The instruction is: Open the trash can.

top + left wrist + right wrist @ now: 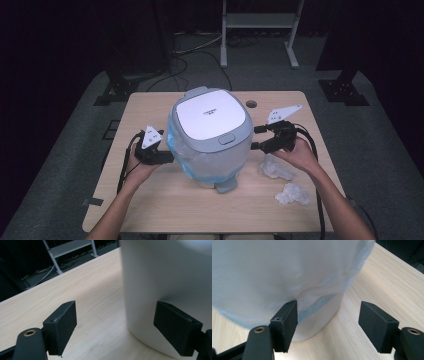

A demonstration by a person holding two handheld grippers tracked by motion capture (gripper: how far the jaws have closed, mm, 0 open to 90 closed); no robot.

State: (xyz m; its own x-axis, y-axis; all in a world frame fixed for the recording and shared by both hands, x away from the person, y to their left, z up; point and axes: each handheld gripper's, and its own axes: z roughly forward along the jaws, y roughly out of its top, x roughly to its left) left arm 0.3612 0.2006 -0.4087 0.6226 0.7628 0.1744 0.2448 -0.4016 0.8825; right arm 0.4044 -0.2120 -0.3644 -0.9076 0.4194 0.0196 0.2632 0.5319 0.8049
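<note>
The white and grey rounded rice cooker stands near the middle of the pale wooden table, its lid shut, with a clear, bluish plastic wrapping around its lower body; the white lid top looks bare, so I judge the unwrapping partly done, with the film on the sides and base left to pull away. The left gripper sits just beside the cooker's left flank with its fingers spread apart and holding nothing, one of them close against the white wall. The right gripper is at the right flank, its fingers also apart and empty, one near the wrinkled film. Count: one cooker, two grippers, and two crumpled lumps of clear plastic lying on the table to the cooker's right
</note>
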